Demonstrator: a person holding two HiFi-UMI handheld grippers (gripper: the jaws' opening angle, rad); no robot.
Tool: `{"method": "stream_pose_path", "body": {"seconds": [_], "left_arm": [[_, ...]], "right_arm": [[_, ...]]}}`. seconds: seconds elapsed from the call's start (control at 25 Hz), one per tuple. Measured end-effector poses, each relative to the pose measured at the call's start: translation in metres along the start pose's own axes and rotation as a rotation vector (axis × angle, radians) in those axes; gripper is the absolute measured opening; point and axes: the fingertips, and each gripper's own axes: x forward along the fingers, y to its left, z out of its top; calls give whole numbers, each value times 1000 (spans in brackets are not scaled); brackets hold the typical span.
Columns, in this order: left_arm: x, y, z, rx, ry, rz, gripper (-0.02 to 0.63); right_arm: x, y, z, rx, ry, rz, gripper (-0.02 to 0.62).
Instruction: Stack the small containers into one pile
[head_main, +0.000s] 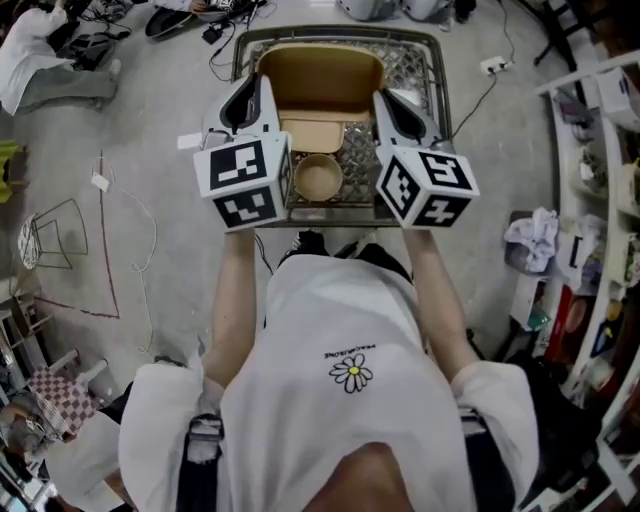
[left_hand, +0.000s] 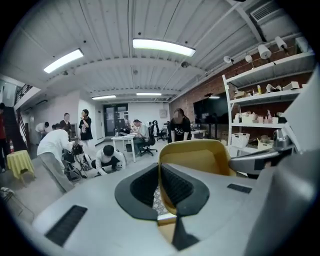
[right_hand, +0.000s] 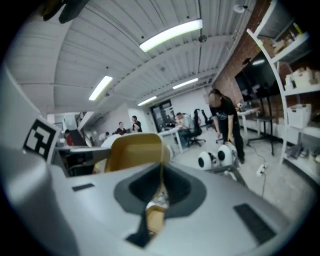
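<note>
A large brown paper container (head_main: 320, 75) hangs between my two grippers above a metal mesh table (head_main: 415, 65). My left gripper (head_main: 263, 88) is shut on its left wall, and my right gripper (head_main: 381, 100) is shut on its right wall. In the left gripper view the black jaws (left_hand: 160, 187) pinch the thin wall of the container (left_hand: 200, 157). The right gripper view shows its jaws (right_hand: 161, 187) closed on the edge of the container (right_hand: 132, 152). Below it on the mesh lie a flat square paper container (head_main: 312, 133) and a round paper bowl (head_main: 318, 177).
Shelving (head_main: 600, 200) packed with items stands at the right. Cables trail over the floor beyond the table, and a wire basket (head_main: 50, 240) sits at the left. Several people and desks show far off in the gripper views.
</note>
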Motion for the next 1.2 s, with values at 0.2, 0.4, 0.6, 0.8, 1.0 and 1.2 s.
{"method": "stream_pose_path", "body": {"seconds": [0.2,0.4,0.6,0.8,1.0,1.2], "left_arm": [[34,16,-43,-29,134,-80,35],[63,23,-88,-17,284,-121,35],[82,24,-136,-16,428,-155,35],[100,24,-182,20,534,-176,37],[101,22,-221,32,627,-190,37],[103,16,-252,24,688,-217,37]], "right_arm": [[29,-2,-38,79,140,-43,41],[57,-13,-77,154,276,-70,41],[72,-23,-123,237,411,-86,41],[90,-34,-159,288,518,-99,41],[96,-40,-198,318,613,-117,41],[98,-50,-230,348,674,-127,41]]}}
